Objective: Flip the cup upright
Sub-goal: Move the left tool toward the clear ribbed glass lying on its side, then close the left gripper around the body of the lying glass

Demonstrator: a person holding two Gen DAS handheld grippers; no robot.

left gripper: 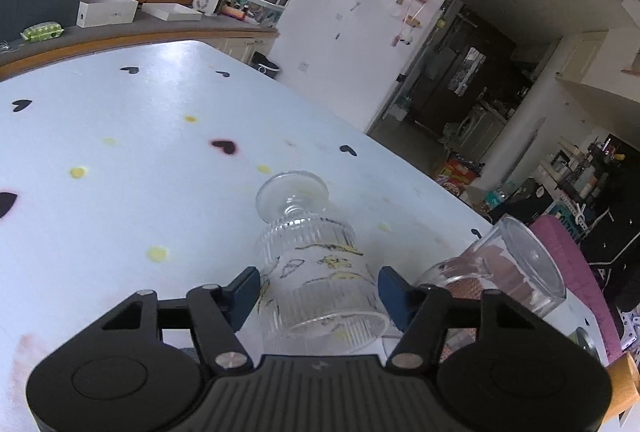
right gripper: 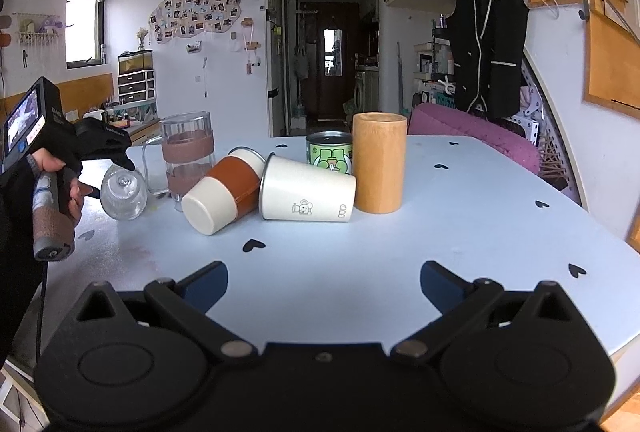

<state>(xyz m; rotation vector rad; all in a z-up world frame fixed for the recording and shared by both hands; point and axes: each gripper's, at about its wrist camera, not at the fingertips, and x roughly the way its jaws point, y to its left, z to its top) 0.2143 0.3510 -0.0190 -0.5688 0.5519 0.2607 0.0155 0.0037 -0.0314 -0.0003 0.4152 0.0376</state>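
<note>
Nearest the left wrist camera, the left gripper (left gripper: pixel 318 282) is seen with its jaws spread wide on either side of a ribbed glass cup (left gripper: pixel 316 272), which lies on its side on the pale blue desk (left gripper: pixel 120 159) with its mouth toward the camera and its round foot pointing away. Whether the blue pads (left gripper: pixel 246 290) touch the glass cannot be told; nothing is yet clamped, and the straddling placement is judged to be the set-up for a grasp across the body so that the cup can be rotated onto its foot. Just to the right, a clear glass mug (left gripper: pixel 504 268) with a brown band is seen tilted in this view, close enough that it could be knocked during the flip. From the right wrist camera, the right gripper (right gripper: pixel 324 284) is held low over a bare stretch of desk with its jaws fully apart and nothing between them, apparently kept back in reserve. Farther off, the same ribbed cup is seen at the left, beside the gloved hand (right gripper: pixel 60 167) gripping the other tool's handle. A brown-sleeved cup (right gripper: pixel 224 187) and a white cup (right gripper: pixel 308 193) are also lying tipped over, while a wooden cylinder (right gripper: pixel 379 161) and a green tin (right gripper: pixel 329 151) stand upright behind them.
</note>
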